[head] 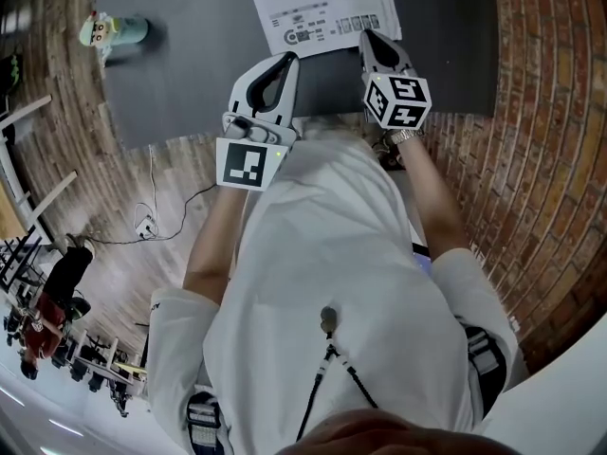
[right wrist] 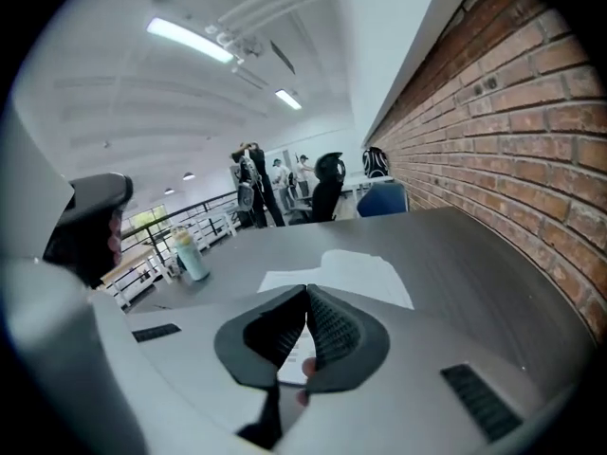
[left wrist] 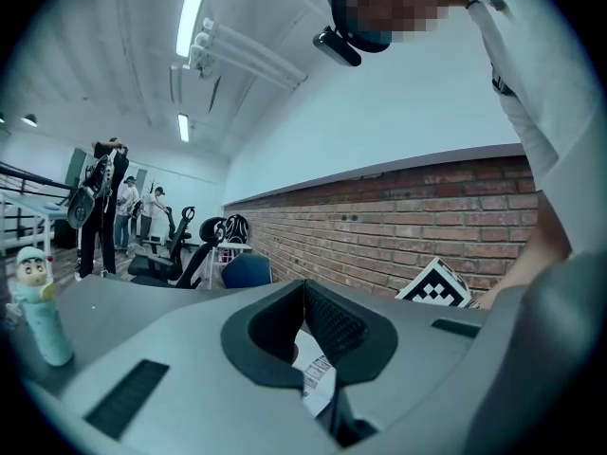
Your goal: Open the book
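1. The thin white book with grey print on its cover [head: 322, 12] lies flat and closed on the dark grey bench [head: 190, 64], straight ahead of both claws.
2. Its near edge runs crosswise to the claws, slightly slanted. The far end is cut off in the head view, so I cannot tell its long axis.
3. The right claw [head: 375, 41] is nearer, with its tip at the book's near right corner. Its jaws are pressed together with nothing between them [right wrist: 306, 292].
4. The left claw [head: 283, 63] sits just short of the near edge, and its jaws [left wrist: 303, 287] are likewise together and empty.
5. Opening probably starts with the right claw at that corner.
6. Well off to the left claw's left stands a pale green bottle topped by a cartoon figure [head: 112, 32]. Its contents cannot be seen.
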A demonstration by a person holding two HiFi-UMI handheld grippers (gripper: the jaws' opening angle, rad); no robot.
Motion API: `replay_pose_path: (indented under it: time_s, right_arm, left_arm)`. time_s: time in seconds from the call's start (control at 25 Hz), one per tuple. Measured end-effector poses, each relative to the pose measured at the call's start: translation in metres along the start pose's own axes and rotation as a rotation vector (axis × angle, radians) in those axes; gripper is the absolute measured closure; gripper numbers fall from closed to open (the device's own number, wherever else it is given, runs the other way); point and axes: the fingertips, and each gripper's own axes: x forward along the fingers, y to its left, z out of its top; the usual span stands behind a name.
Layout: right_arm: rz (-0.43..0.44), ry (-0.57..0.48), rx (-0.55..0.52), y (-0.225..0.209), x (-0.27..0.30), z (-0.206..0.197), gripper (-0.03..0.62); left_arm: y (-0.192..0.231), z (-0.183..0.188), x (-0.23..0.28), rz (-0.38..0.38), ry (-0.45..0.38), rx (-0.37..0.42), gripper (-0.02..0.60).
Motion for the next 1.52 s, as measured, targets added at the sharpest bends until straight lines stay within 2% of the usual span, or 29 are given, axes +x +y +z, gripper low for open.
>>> replay_pose_path:
  time_s: [0.28,0.44,0.68,0.88,1.0,1.28,1.52]
  right_arm:
    - [0.150,-0.112,-0.091,0.075,-0.031,0.046,0.559]
    - [0.232,-0.143,-0.088,0.107,-0.048,0.060,0.559]
    - [0.319,-0.206,-0.137,0.150,-0.076,0.085,0.559]
    - [0.377,-0.275,-0.167,0.177,-0.104,0.112,0.559]
    - [0.402,-0.307,-0.190,0.186,-0.118,0.122,0.559]
    - [0.420,-0.347,-0.216,0.191,-0.142,0.132,0.559]
    - [0.384,-0.371,-0.215,0.177,-0.154,0.142,0.559]
  left_arm:
    - [-0.001,0.013,-0.019,0.036,-0.040,0.000,0.558]
    - [-0.003,0.018,-0.030,0.050,-0.057,0.010,0.558]
    - [-0.004,0.035,-0.048,0.079,-0.094,0.018,0.558]
    - [-0.003,0.052,-0.061,0.094,-0.099,0.059,0.558]
    - [-0.003,0.058,-0.066,0.087,-0.086,0.094,0.558]
    - [-0.010,0.073,-0.068,0.074,-0.100,0.109,0.558]
    - [-0.024,0.077,-0.062,0.033,-0.080,0.126,0.558]
